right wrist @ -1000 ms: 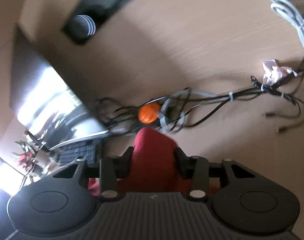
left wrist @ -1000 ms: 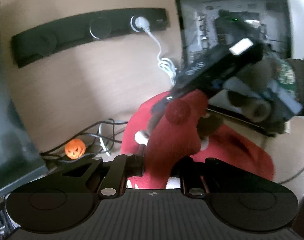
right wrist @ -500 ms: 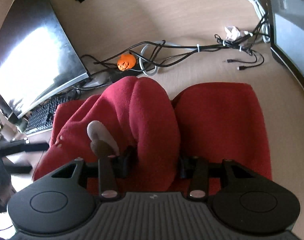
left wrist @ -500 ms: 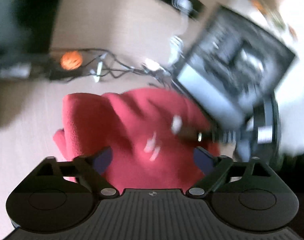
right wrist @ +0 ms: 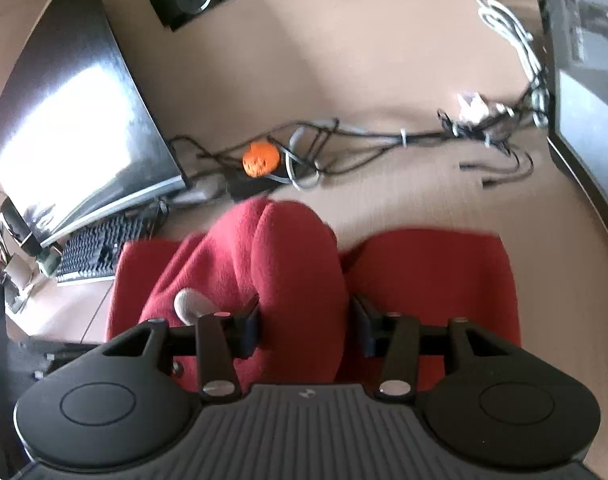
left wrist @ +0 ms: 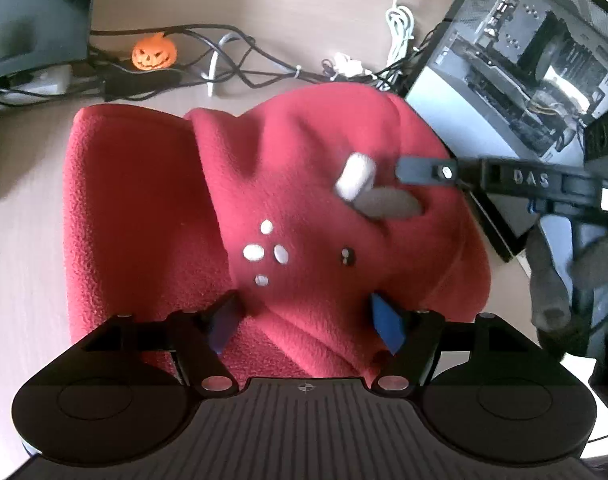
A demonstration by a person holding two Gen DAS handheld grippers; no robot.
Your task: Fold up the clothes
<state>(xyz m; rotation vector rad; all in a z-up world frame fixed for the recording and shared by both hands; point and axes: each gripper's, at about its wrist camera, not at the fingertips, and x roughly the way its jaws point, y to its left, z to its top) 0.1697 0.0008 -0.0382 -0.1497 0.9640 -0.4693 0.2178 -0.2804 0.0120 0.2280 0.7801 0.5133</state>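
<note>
Left edge of the left wrist view: dark monitor (left wrist: 32, 12), pushed back so the desk (left wrist: 20, 248) stays free as a folding surface. Behind the work area sit a pumpkin toy (left wrist: 154, 53) and a tangle of cables (left wrist: 244, 64), near the garment's far edge but not touching it.

Red fleece garment (left wrist: 144, 208) lies on the desk, centre of both views. Its left part is flat and looks already laid down; the middle part is raised in a hump with white dots and a small toggle (left wrist: 355, 178) on top.

Left gripper (left wrist: 305, 322): fingers apart, blue pads either side of the hump's near edge. Cloth sits between them, but gaps show at the pads, so it reads as not clamping. Likely judgement: it has just let go or is lining up for a new grab.

Right gripper (right wrist: 305, 326): fingers pressed into a thick red fold, clamped on it. Held up off the desk, probably to carry this layer over the flat panel to its right in that view (right wrist: 431, 280).

Far right of the left wrist view: the right gripper's arm (left wrist: 515, 180) reaches in over the hump, with a PC case (left wrist: 543, 52) behind it. The case is close to the garment's right edge; snag risk if the fold swings that way.
</note>
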